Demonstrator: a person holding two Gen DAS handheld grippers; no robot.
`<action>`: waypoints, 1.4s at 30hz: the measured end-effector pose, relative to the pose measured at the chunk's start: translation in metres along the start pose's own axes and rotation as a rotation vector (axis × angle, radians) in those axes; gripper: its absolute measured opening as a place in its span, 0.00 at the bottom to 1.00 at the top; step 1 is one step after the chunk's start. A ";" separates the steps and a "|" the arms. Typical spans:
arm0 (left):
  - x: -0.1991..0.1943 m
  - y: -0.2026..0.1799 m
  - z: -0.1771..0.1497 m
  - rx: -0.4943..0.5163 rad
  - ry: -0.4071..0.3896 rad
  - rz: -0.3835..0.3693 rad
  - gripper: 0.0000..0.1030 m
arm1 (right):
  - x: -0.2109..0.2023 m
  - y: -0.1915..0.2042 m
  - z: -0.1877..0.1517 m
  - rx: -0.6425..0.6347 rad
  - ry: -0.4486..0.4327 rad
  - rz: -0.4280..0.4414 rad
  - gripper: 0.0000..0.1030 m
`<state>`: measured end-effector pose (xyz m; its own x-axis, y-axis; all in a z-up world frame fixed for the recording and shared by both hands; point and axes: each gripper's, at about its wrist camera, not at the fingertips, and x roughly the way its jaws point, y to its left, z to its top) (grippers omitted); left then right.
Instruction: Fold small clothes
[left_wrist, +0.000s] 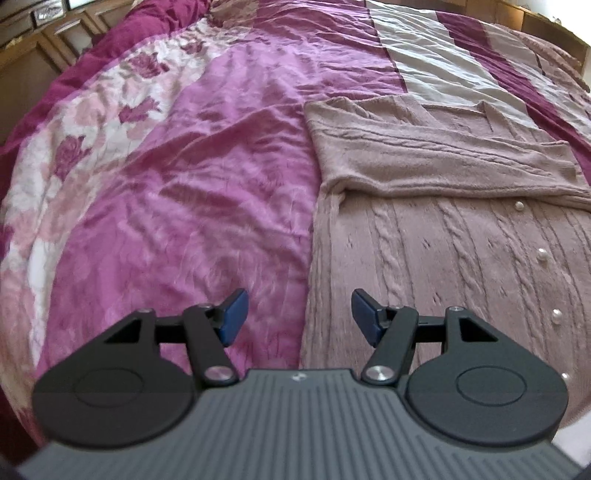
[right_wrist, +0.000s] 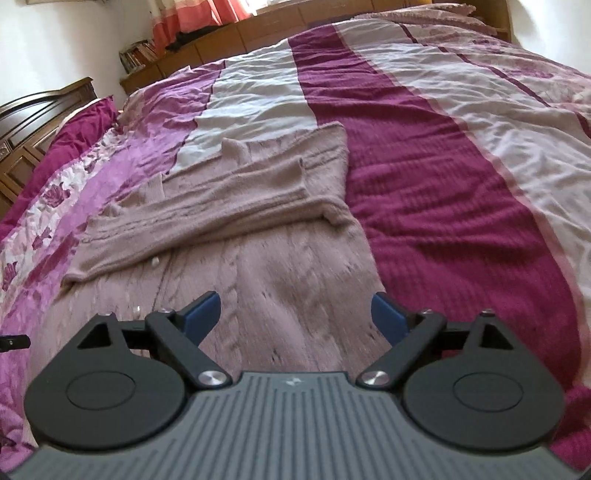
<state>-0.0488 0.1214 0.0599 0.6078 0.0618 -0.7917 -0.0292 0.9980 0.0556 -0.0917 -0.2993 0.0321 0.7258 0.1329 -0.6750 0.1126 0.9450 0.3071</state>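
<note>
A bedspread (left_wrist: 192, 206) is covering the bed, running from a floral band at the far left through shiny pink to white and dark magenta stripes on the right. A wooden headboard (right_wrist: 40, 118) is standing at the left edge in the right wrist view, with a shelf of books (right_wrist: 138, 55) beyond it against the far wall.

The left gripper (left_wrist: 300, 317) is hovering with its blue pads (left_wrist: 233, 314) apart and nothing between them, straddling the cardigan's left edge, where pink spread meets knit.

The cardigan (left_wrist: 443, 236), a dusty-pink cable knit, is lying flat on the spread right of centre, its sleeves (left_wrist: 443, 166) folded across the chest. Pearl buttons (left_wrist: 542, 254) are running down its front; lower ones are blurring into the knit, so their count may be uncertain.

The right gripper (right_wrist: 296, 314) is hanging over the cardigan's near part, jaws spread wide, gripping nothing, with its right pad close to the garment's right edge beside the magenta stripe (right_wrist: 443, 192).
</note>
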 end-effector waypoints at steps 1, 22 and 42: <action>-0.002 0.001 -0.003 -0.008 0.005 -0.008 0.62 | -0.002 -0.002 -0.002 0.001 0.012 -0.002 0.91; 0.006 0.000 -0.050 -0.068 0.110 -0.048 0.62 | -0.005 -0.016 -0.044 -0.005 0.144 -0.078 0.89; 0.005 -0.005 -0.049 -0.003 0.116 -0.178 0.59 | -0.005 -0.030 -0.037 0.089 0.163 0.043 0.56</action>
<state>-0.0844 0.1171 0.0261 0.5081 -0.1152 -0.8535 0.0686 0.9933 -0.0933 -0.1243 -0.3174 0.0014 0.6127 0.2257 -0.7574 0.1489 0.9082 0.3912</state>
